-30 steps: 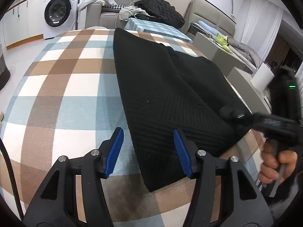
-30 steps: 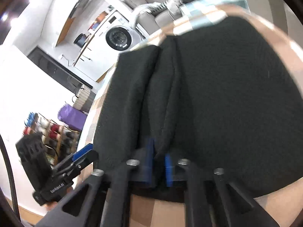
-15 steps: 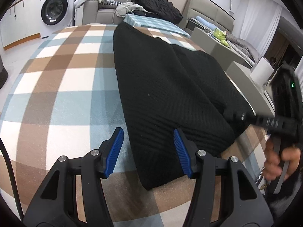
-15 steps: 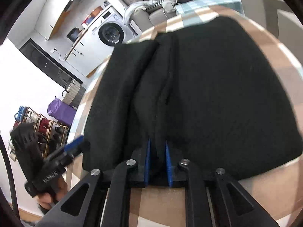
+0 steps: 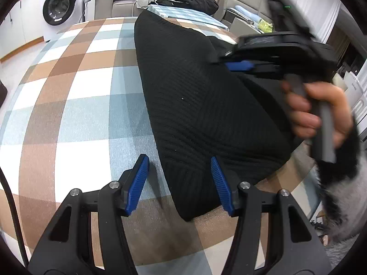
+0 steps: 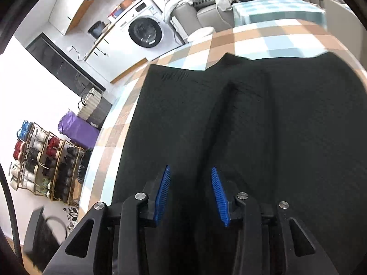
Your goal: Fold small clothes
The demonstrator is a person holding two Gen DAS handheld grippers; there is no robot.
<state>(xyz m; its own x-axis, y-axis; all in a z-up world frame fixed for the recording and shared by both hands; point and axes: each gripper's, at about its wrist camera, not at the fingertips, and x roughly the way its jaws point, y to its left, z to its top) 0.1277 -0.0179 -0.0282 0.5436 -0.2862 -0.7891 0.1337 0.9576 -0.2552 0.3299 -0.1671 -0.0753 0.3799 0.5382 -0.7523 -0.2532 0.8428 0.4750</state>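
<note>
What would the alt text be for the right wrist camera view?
The right gripper, blue pads parted after just opening, hovers over a black knit garment lying folded on a checked tablecloth, nothing pinched between them. A washing machine and shoe rack stand behind.

The black garment [image 5: 201,105] is matt ribbed knit cloth. The bench [image 5: 75,105] wears a soft checked cloth. Each tool carries ridged blue pads [image 6: 218,197] on matt black plastic.
</note>
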